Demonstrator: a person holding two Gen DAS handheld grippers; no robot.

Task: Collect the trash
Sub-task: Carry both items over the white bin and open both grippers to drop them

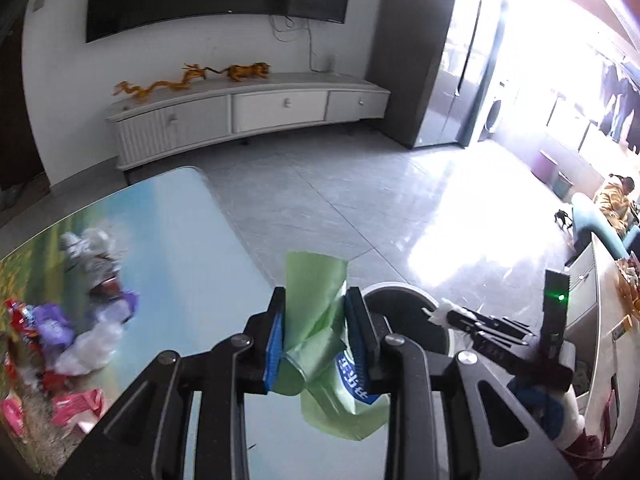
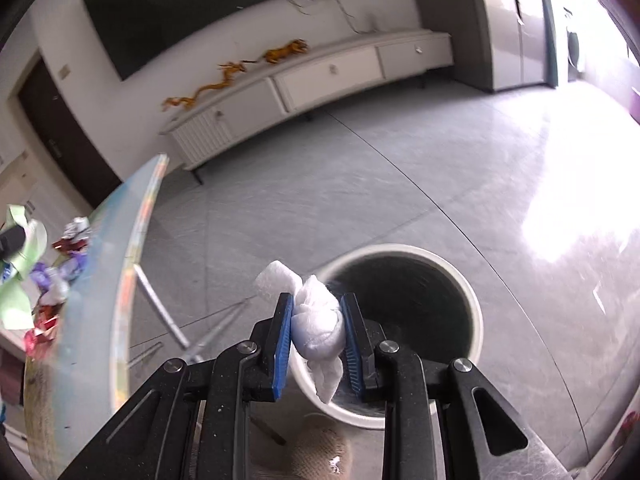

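Left gripper [image 1: 316, 334] jaws clamped on green wrapper [image 1: 316, 320], held over desk [image 1: 192, 240] edge, bin [image 1: 404, 300] just beyond. Right gripper [image 2: 316, 334] jaws clamped on white tissue wad [image 2: 316, 326], poised at near rim of bin [image 2: 472, 308]. Neither piece dropped yet. Bin interior dark, contents unclear. Wrapper pile [image 1: 72, 320] remained on desk; judged task partway, several trips left.
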